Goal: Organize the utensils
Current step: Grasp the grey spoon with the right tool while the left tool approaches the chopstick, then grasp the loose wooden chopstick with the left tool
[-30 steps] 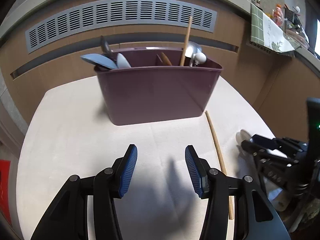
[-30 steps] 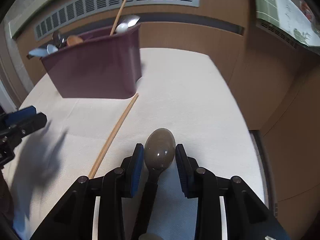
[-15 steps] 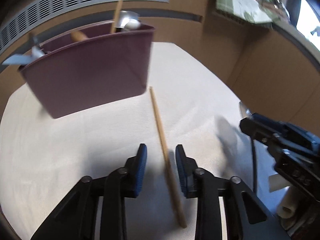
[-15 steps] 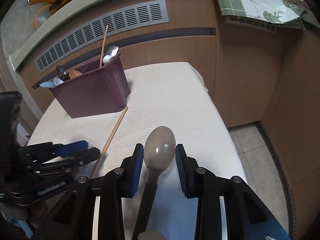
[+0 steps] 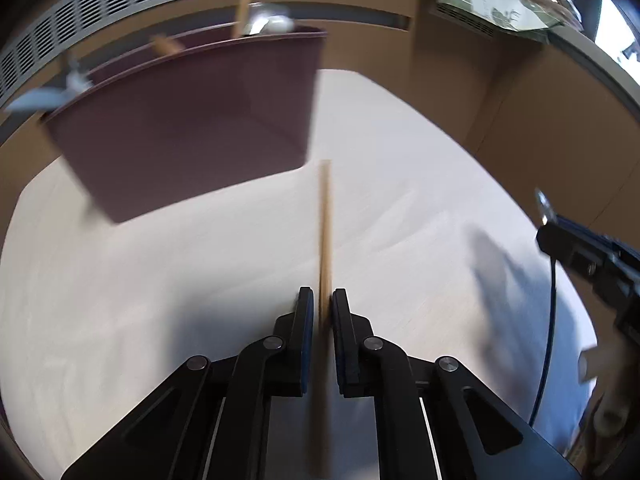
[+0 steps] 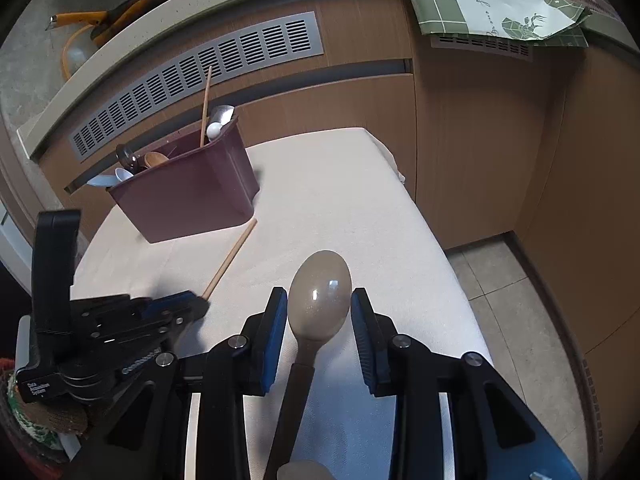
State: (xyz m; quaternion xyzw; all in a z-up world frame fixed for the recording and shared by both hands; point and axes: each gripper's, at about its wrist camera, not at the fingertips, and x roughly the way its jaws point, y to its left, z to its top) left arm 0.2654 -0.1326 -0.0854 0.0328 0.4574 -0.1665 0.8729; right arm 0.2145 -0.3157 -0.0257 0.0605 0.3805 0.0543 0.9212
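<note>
A maroon utensil holder (image 5: 192, 128) stands at the back of the white table (image 5: 400, 184); it also shows in the right wrist view (image 6: 192, 196), holding spoons and an upright chopstick. My left gripper (image 5: 322, 300) is shut on a wooden chopstick (image 5: 325, 216) that points toward the holder's right corner; the chopstick also shows in the right wrist view (image 6: 232, 254). My right gripper (image 6: 319, 300) is shut on a grey-brown spoon (image 6: 320, 292), gripping its handle, with the bowl between the fingertips above the table's front right part.
Wooden cabinet fronts with a grey vent grille (image 6: 200, 80) stand behind the table. A green checked cloth (image 6: 492, 0) hangs over the counter at the right. Tiled floor (image 6: 516, 304) lies beyond the table's right edge.
My left gripper swung right from facing the holder, lined up over the chopstick and closed on it. My right gripper rose and pulled back with the spoon still in it.
</note>
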